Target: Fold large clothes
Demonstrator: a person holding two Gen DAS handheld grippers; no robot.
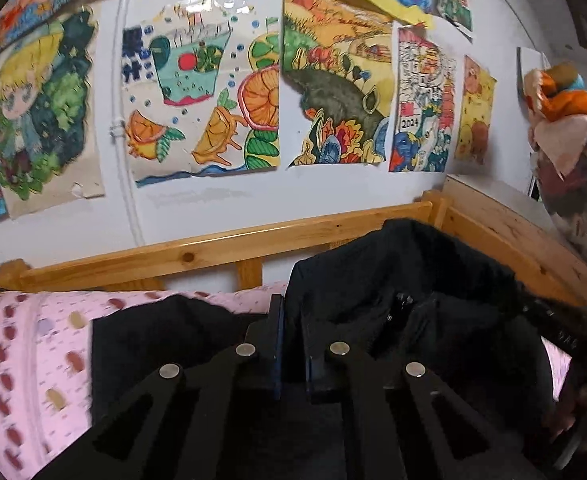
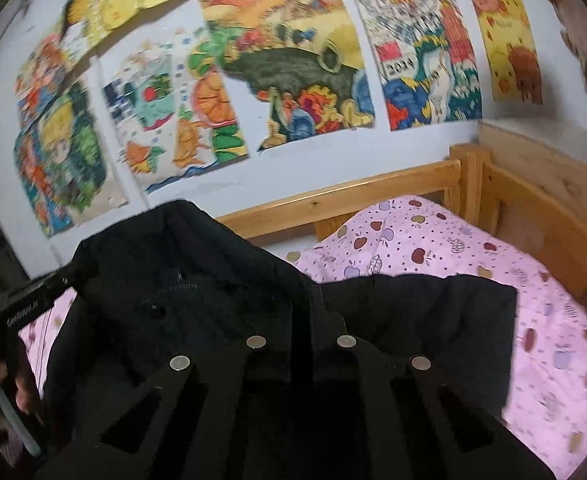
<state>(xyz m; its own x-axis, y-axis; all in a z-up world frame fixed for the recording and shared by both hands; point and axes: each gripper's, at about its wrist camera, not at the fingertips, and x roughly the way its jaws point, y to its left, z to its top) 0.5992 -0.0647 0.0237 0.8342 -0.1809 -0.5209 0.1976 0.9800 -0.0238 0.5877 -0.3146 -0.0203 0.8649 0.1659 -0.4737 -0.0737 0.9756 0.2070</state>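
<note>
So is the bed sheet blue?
No, the bed sheet is pink with little apple prints, and the black jacket lies on top of it.

Black jacket, collar raised, sleeves spread over pink apple-print bedsheet.

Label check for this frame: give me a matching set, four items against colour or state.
Items:
1. jacket
2. bedsheet
3. bed rail
4. left tool

Descriptions:
A. pale wood
B. pink, fruit print
C. shut on black fabric
D. black, lying on the bed

Pairs: 1-D, 2-B, 3-A, 4-C
</note>
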